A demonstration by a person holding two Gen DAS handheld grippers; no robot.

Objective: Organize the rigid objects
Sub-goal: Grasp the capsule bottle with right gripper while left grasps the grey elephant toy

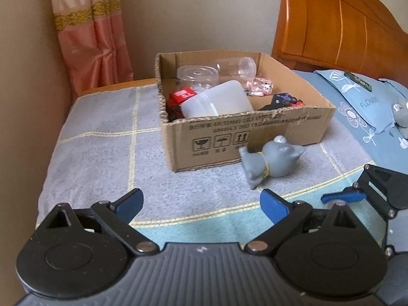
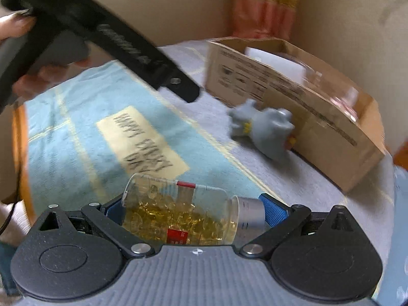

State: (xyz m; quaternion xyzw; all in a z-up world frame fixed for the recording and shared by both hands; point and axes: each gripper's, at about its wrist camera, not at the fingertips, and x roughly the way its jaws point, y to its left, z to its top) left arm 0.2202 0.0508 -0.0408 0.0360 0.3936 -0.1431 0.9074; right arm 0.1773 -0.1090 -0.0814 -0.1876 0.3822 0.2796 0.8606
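A cardboard box [image 1: 255, 132] stands on the towel-covered surface and holds a white plastic container [image 1: 216, 100], clear jars [image 1: 197, 76], and red and dark toy cars [image 1: 179, 97]. A grey cat figurine [image 1: 270, 164] lies on its side against the box front; it also shows in the right wrist view [image 2: 265, 130]. My left gripper [image 1: 201, 205] is open and empty, short of the figurine. My right gripper [image 2: 188, 214] is shut on a clear bottle of yellow capsules [image 2: 178, 214] with a silver cap, held sideways. The right gripper also shows in the left wrist view [image 1: 341, 197].
A grey and blue towel [image 1: 102, 137] covers the surface. A wooden headboard [image 1: 339, 20] and a blue pillow [image 1: 362, 97] are at the right, a pink curtain [image 1: 91, 30] at the back left. My left gripper's arm [image 2: 114, 40] crosses the right wrist view.
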